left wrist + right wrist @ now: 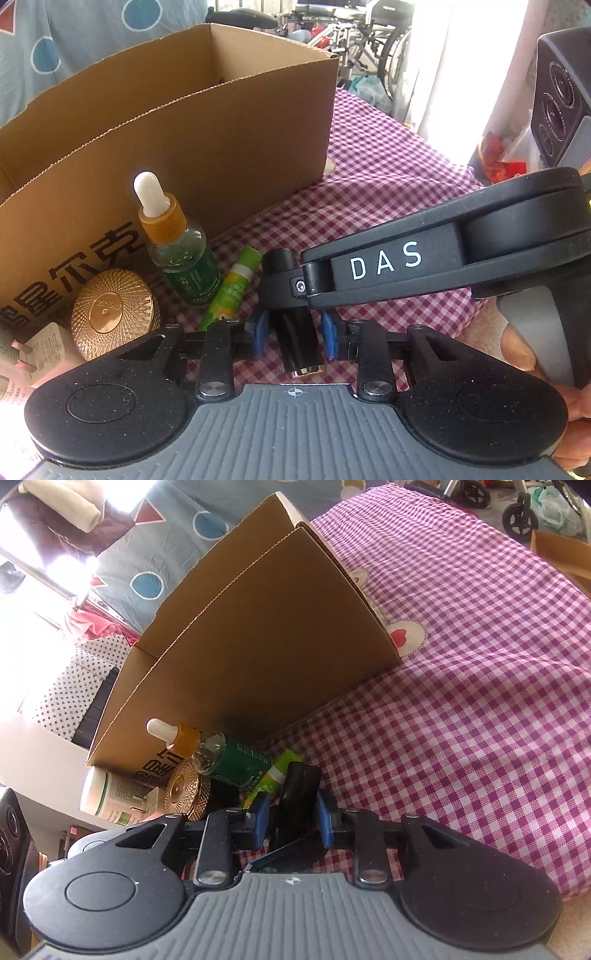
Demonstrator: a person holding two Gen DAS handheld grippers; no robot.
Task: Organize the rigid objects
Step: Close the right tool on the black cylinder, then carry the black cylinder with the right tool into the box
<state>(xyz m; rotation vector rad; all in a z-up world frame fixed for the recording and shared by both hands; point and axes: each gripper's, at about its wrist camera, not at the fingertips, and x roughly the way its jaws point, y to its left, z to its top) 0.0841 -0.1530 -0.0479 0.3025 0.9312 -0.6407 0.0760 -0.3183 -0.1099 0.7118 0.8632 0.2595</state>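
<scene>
- In the lower centre of the left wrist view, the left gripper [295, 334] is hovering with its blue pads [260, 336] spread on either side of a small black cylindrical tube with a gold end [301, 341], not visibly pressing it.
- The right gripper [291, 818] is straddling the same black tube [301, 797]; whether its pads are pinching it I cannot tell.
- Both tools are crowding one item, so they are risking a collision or flicking the tube aside.
- Just left, a green lip-balm stick [231, 291], a green glass dropper bottle with a white bulb [177, 240] and a round gold ribbed lid [112, 314] are sitting close together; a sideways nudge is likely to topple the bottle.
- Further back, the open brown cardboard box [221, 122] is standing; its tall near wall is demanding a high lift.
- To the right, the purple checked cloth [461, 701] is offering open room.
</scene>
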